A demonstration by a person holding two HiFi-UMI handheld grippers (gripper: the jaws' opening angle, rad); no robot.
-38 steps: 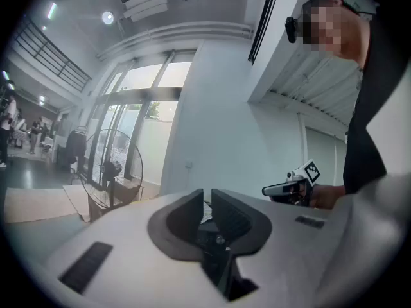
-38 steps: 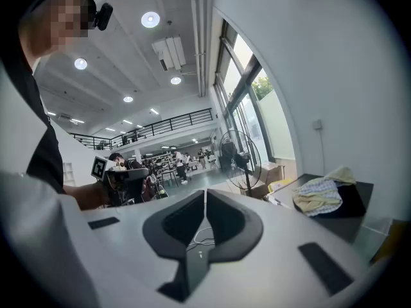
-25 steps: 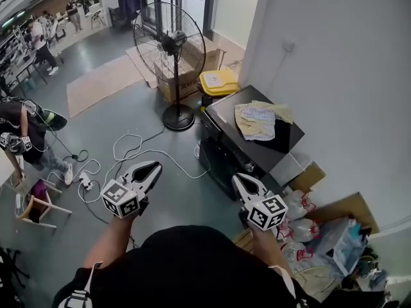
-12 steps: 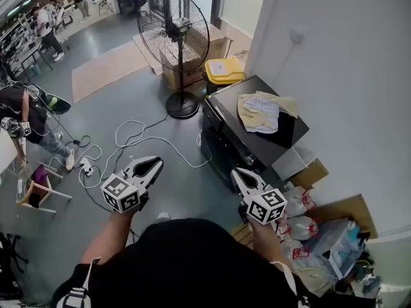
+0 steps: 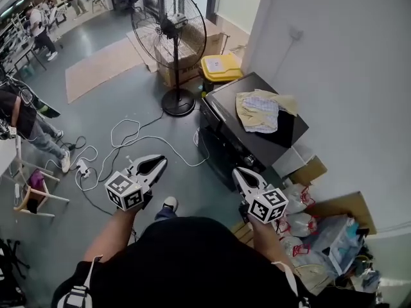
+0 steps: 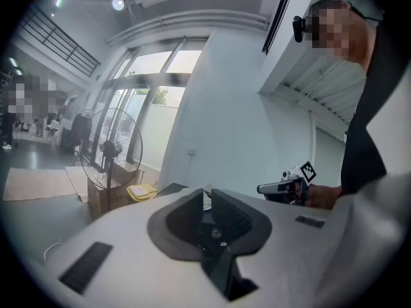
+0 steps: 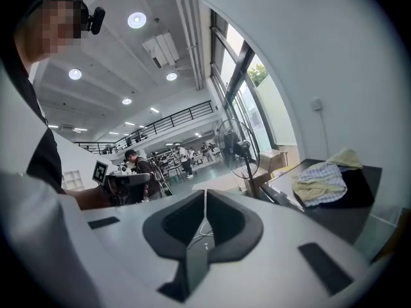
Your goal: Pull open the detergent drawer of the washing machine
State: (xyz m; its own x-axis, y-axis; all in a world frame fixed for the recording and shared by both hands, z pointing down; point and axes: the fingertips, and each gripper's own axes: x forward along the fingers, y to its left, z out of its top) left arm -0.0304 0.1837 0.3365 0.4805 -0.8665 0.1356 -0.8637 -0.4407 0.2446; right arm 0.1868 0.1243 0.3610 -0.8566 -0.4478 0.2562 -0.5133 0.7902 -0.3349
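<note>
A black washing machine (image 5: pixel 221 104) stands against the white wall, with crumpled cloths (image 5: pixel 260 111) on its lid. Its front panel (image 5: pixel 218 147) is seen at a steep angle, and I cannot make out the detergent drawer on it. My left gripper (image 5: pixel 162 162) hovers over the floor left of the machine, shut and empty. My right gripper (image 5: pixel 236 172) hangs near the machine's front corner, apart from it, also shut on nothing. In the left gripper view the jaws (image 6: pixel 207 194) meet. In the right gripper view the jaws (image 7: pixel 205 194) meet too, with the cloths (image 7: pixel 321 179) ahead to the right.
A standing fan (image 5: pixel 170 37) and a yellow bin (image 5: pixel 220 66) stand beyond the machine, by cardboard boxes. White cables (image 5: pixel 138 143) loop across the grey floor. Plastic bags (image 5: pixel 302 223) and a box crowd the corner at right. A chair (image 5: pixel 32 197) and people are far left.
Both grippers have sunk a little and edged toward the machine, still shut. The person's shoe has come into view on the floor between the arms.
</note>
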